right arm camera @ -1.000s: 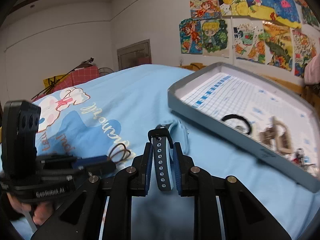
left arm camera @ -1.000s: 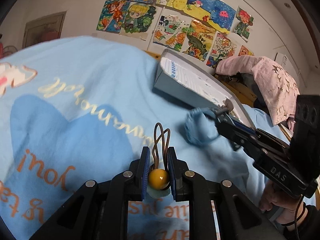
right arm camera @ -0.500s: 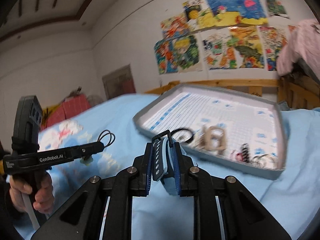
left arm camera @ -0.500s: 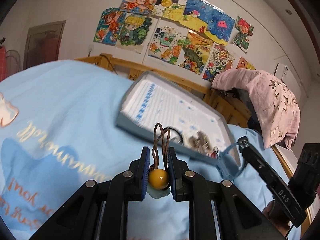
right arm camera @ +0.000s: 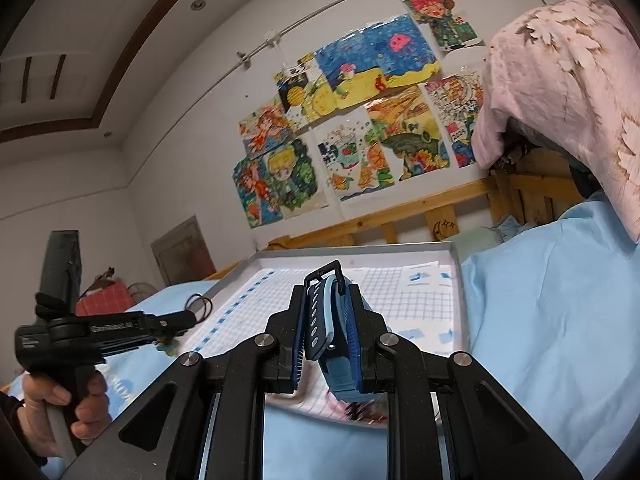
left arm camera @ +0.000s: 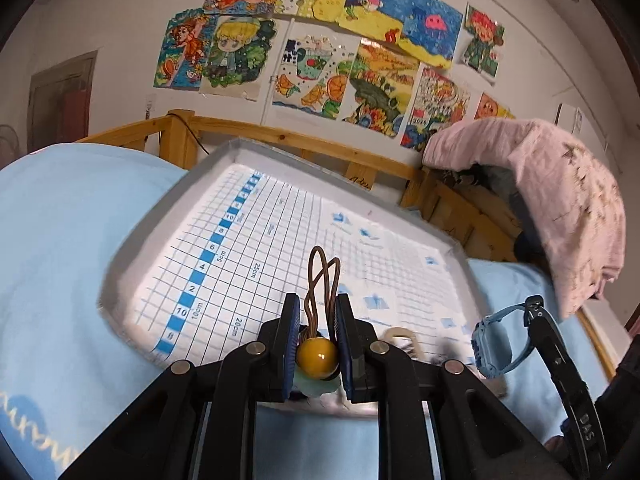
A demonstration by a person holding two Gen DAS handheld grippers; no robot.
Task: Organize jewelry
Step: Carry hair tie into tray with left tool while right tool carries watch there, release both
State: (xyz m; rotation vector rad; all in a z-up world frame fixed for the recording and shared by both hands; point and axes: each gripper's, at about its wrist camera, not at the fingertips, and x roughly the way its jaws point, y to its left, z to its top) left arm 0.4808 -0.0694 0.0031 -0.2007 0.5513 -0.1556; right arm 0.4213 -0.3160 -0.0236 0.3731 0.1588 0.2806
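My left gripper [left arm camera: 317, 312] is shut on a brown hair tie with a yellow bead [left arm camera: 317, 354] and holds it above the near edge of the grey tray [left arm camera: 168, 204] with a grid-lined floor. My right gripper [right arm camera: 326, 312] is shut on a blue watch [right arm camera: 320, 320] and holds it above the tray [right arm camera: 456, 280]. The watch also shows in the left wrist view [left arm camera: 494, 342], at the tray's right side. The left gripper shows in the right wrist view [right arm camera: 192, 314] over the tray's left edge. A beige item [left arm camera: 400, 336] lies in the tray, mostly hidden.
The tray lies on a light blue bedspread [left arm camera: 60, 220]. A wooden bed rail [left arm camera: 320, 148] runs behind it. A pink blanket [left arm camera: 560, 192] hangs over the rail at the right. Drawings [left arm camera: 320, 52] cover the wall.
Both grippers have moved forward and up from the bedspread to above the tray, each keeping its item. The tray now fills the middle of both views.
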